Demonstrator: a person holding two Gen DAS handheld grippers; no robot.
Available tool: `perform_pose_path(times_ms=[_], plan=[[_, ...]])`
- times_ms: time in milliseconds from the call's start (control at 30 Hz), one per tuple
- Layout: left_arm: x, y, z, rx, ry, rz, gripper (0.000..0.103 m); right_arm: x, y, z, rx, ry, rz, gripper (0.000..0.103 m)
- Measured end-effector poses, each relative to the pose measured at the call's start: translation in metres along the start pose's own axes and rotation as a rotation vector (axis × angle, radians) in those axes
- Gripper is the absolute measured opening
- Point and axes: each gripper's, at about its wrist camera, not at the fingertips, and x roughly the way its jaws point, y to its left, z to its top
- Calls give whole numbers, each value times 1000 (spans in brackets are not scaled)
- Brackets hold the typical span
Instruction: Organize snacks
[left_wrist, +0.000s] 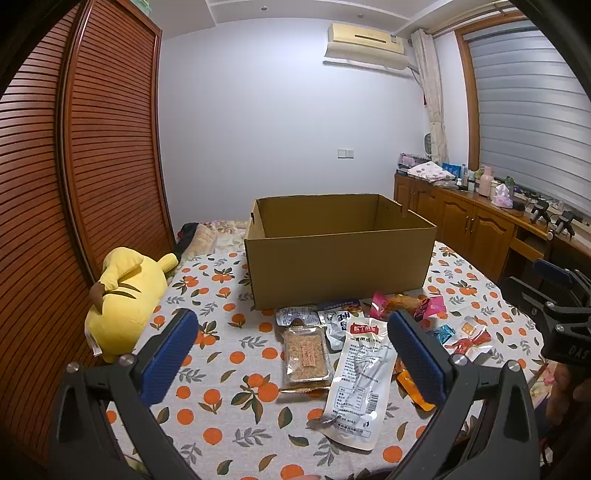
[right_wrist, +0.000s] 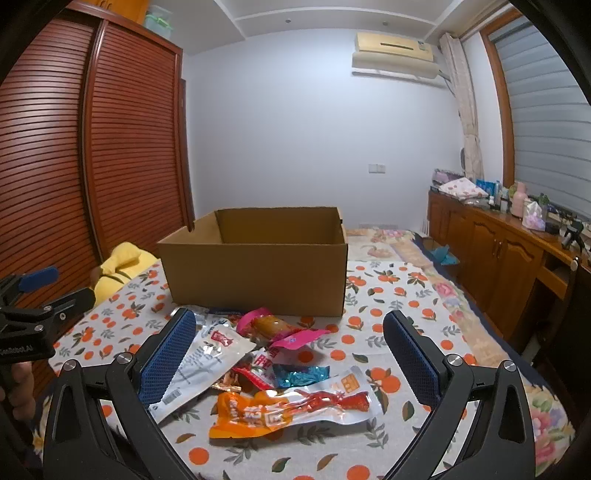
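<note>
Left gripper (left_wrist: 291, 354) nearest the lens, jaws spread wide, nothing between them, hovering over the snack pile. Right gripper (right_wrist: 290, 354) same: jaws wide apart, empty, above its side of the pile.

Cardboard box (left_wrist: 340, 269) sits open-topped on the orange-print cloth (left_wrist: 221, 413), just behind the snacks; inside looks empty as far as can be seen. Yellow plush toy (left_wrist: 125, 299) lies off to the left, apart from the pile.

Snacks, big to small:
- white vacuum pouch (left_wrist: 360, 384): long axis runs toward the box, red label end pointing at it, tilted slightly. Probably light, floppy, slick film; best pinched at a flat sealed edge.
- orange pouch (right_wrist: 258, 413): long axis left-right, lying partly under a clear pack with red print (right_wrist: 332, 400). Soft, slippery; take by the seam.
- brown cracker bar (left_wrist: 306, 356): long axis toward the box. Likely stiff but brittle, so grip lightly across the short sides.
- pink packets (right_wrist: 295, 338), touching the box front. Crinkly, light.
- blue candy wrapper (right_wrist: 301, 376): tiny, long axis left-right, easy to slip.

None is in the box yet.
</note>
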Motion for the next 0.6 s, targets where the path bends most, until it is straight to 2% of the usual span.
perform_pose_path(times_ms=[600], plan=[[-11,0,3,-3,-15,-6,103,-5,6,0,-10,-8,-4,103]])
